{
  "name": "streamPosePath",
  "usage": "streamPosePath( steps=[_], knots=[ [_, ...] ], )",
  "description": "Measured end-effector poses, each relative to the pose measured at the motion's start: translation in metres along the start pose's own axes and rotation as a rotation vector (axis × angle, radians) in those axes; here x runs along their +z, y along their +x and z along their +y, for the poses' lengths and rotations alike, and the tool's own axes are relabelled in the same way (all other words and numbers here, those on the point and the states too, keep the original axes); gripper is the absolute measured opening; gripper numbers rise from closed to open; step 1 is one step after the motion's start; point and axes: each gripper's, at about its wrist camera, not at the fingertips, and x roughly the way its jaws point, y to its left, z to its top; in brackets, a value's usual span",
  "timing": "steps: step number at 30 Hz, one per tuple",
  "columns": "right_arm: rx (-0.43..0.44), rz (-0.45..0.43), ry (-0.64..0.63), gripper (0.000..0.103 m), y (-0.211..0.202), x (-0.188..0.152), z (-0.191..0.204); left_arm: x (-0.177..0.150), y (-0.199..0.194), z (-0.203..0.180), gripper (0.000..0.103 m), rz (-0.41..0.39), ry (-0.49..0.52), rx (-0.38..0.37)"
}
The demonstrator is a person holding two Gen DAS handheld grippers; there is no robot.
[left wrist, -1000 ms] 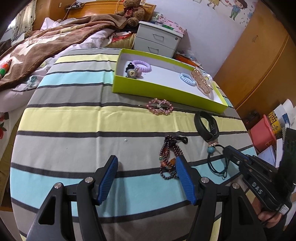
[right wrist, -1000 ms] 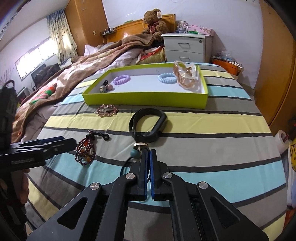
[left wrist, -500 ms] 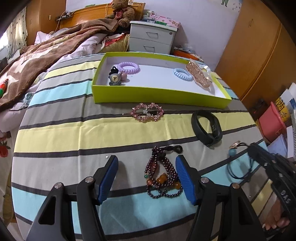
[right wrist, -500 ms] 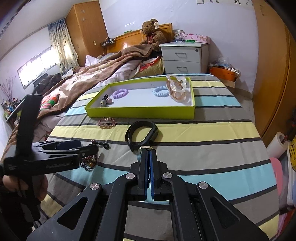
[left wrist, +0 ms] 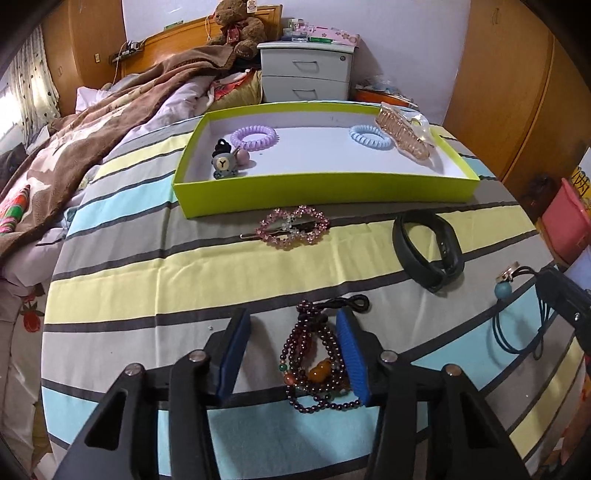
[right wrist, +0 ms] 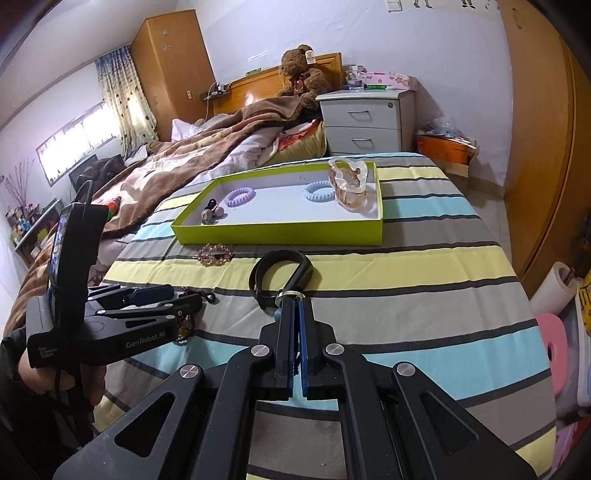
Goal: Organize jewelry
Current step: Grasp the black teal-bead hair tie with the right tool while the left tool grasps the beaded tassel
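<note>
A dark red bead bracelet (left wrist: 317, 362) lies on the striped bedspread between the fingers of my open left gripper (left wrist: 295, 354), close to the right pad. My right gripper (right wrist: 295, 306) is shut on a teal cord necklace (left wrist: 517, 332) with a blue bead (left wrist: 503, 290) and holds it just above the spread. A black wristband (left wrist: 428, 251) and a pink rhinestone hair clip (left wrist: 293, 227) lie nearer the green tray (left wrist: 317, 192). The tray holds a purple coil tie (left wrist: 254, 136), a blue coil tie (left wrist: 370, 136), an amber claw clip (left wrist: 404, 138) and a small charm tie (left wrist: 226, 164).
A brown blanket (left wrist: 92, 136) is heaped on the left of the bed. A grey nightstand (left wrist: 306, 72) and a teddy bear (left wrist: 236, 27) stand behind the tray. Wooden wardrobe doors (left wrist: 517, 92) and a pink bin (left wrist: 565, 225) are off the bed's right edge.
My left gripper has moved right and forward, so the bead bracelet now lies between its fingers. My right gripper has lifted, still shut on the teal cord necklace.
</note>
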Motion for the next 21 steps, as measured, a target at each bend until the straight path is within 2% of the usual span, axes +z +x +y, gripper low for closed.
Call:
streamPosePath(
  steps=[4, 9, 21],
  knots=[
    [0.0, 0.001, 0.003, 0.002, 0.0, -0.001, 0.0, 0.0, -0.001, -0.001, 0.029, -0.005, 0.006, 0.001],
    [-0.001, 0.0, 0.002, 0.002, 0.0, -0.001, -0.001, -0.001, -0.004, 0.001, 0.02, -0.009, -0.005, -0.012],
    [-0.005, -0.015, -0.006, 0.002, -0.003, 0.005, 0.002, 0.0, -0.015, 0.008, 0.015, -0.037, -0.032, -0.025]
  ],
)
